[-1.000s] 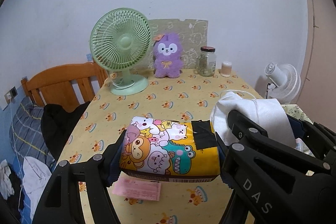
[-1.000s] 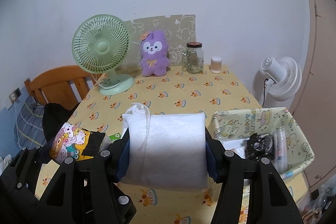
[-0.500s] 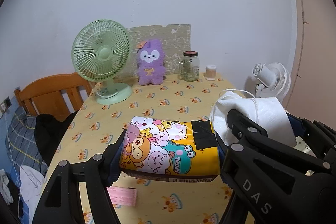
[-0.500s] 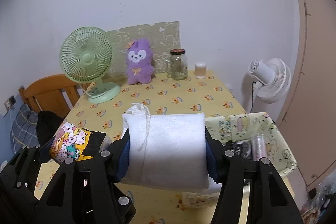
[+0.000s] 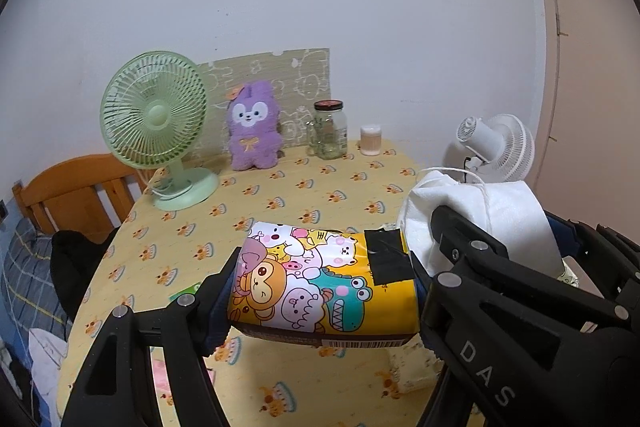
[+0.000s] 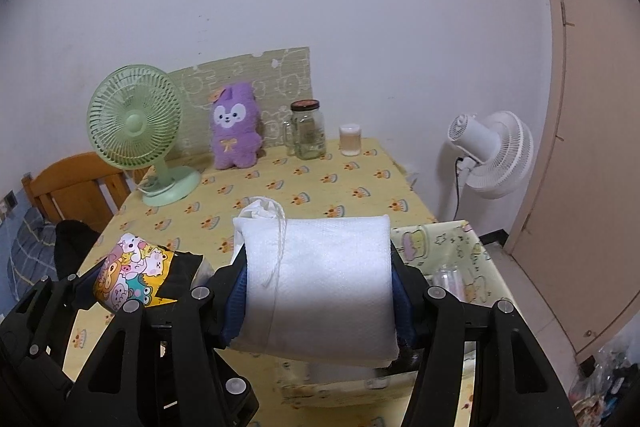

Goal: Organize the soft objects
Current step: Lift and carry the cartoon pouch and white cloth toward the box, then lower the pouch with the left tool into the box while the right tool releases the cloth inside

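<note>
While raised, both grippers level, clamping packs

Between the fingers of the left gripper (image 5: 322,301) sits a glossy plastic cartoon pack (image 5: 324,285) with a matt black tape patch. The right gripper (image 6: 318,293) fingers, matt black plastic with blue cloth-like pads (image 6: 234,301), press a white pouch (image 6: 324,281) of soft, finely textured fabric. Beyond the fingertips, the tablecloth (image 6: 320,187) looks smooth, the purple toy (image 6: 234,133) fluffy.
</note>
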{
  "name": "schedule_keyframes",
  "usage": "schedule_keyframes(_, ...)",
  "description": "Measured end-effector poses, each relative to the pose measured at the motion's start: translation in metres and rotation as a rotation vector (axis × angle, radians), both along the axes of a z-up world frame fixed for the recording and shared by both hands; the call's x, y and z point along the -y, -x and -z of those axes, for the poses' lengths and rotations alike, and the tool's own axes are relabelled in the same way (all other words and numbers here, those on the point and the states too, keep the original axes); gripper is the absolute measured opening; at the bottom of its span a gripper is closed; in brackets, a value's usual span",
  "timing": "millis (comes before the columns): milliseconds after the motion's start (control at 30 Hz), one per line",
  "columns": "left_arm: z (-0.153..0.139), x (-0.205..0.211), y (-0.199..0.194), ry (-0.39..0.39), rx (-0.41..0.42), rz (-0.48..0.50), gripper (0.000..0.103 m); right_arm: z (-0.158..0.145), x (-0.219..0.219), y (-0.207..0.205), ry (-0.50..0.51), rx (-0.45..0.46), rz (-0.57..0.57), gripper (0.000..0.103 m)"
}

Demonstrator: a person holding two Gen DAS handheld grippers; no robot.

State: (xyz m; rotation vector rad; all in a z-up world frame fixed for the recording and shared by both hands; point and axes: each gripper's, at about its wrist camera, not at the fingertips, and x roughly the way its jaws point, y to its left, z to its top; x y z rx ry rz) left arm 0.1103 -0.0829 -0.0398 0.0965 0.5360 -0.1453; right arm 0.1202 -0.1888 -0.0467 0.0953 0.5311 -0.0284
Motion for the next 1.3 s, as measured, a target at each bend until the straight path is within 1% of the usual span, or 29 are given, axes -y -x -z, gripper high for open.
schedule_keyframes(233, 0.004, 0.022, -0.005, -0.001, 0.000, 0.039, 0.076, 0.003, 0.022, -0.005, 0.008, 0.000, 0.033, 0.062)
schedule_keyframes(767, 0.020, 0.074, -0.024, -0.010, -0.042, 0.144, 0.076, 0.021, 0.072, -0.014, 0.015, -0.031, 0.126, 0.062)
schedule_keyframes(967, 0.029, 0.089, -0.032, -0.002, -0.071, 0.190, 0.076, 0.028, 0.088, -0.017, 0.019, -0.045, 0.162, 0.062)
schedule_keyframes(1067, 0.035, 0.096, -0.037, 0.001, -0.098, 0.213, 0.076, 0.033, 0.094, -0.019, 0.021, -0.055, 0.175, 0.062)
schedule_keyframes(1200, 0.041, 0.101, -0.043, 0.004, -0.122, 0.230, 0.076, 0.037, 0.099, -0.021, 0.028, -0.068, 0.187, 0.062)
schedule_keyframes(1300, 0.043, 0.104, -0.045, 0.005, -0.132, 0.232, 0.080, 0.039, 0.102, -0.022, 0.026, -0.072, 0.195, 0.062)
